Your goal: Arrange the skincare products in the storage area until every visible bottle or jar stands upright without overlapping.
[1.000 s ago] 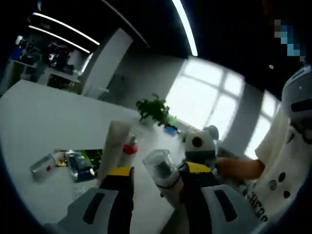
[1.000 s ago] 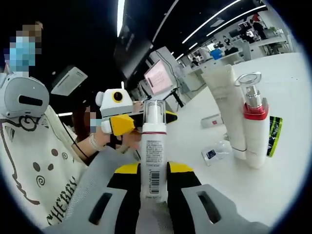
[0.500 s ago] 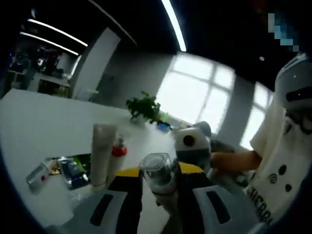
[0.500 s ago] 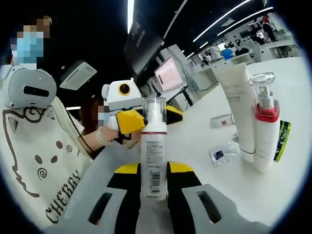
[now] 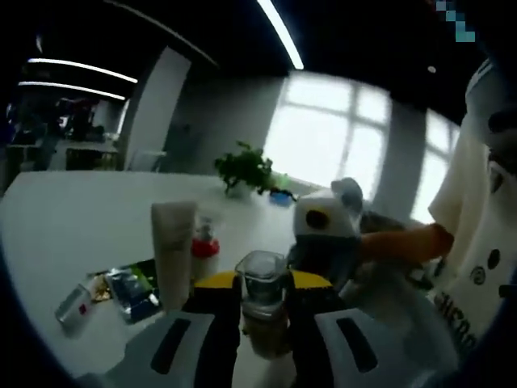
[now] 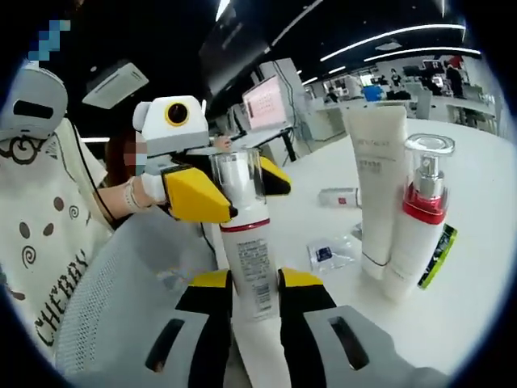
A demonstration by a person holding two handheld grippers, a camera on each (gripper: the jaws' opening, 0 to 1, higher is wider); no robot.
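Note:
A white pump bottle with a clear cap is held up off the white table. My right gripper is shut on its lower body. My left gripper comes from the other side, and its yellow jaws press on either side of the clear cap; it appears again as the left gripper in the right gripper view. On the table a white tube stands upright, touching a red-collared pump bottle. A small bottle lies flat.
Sachets and a green packet lie flat by the standing pair. A potted plant sits at the table's far side. A person in a white printed shirt stands close behind the grippers.
My left gripper has closed in until the clear cap sits between its jaws. The right gripper has brought the bottle lower and closer to the standing tube and red-collared bottle.

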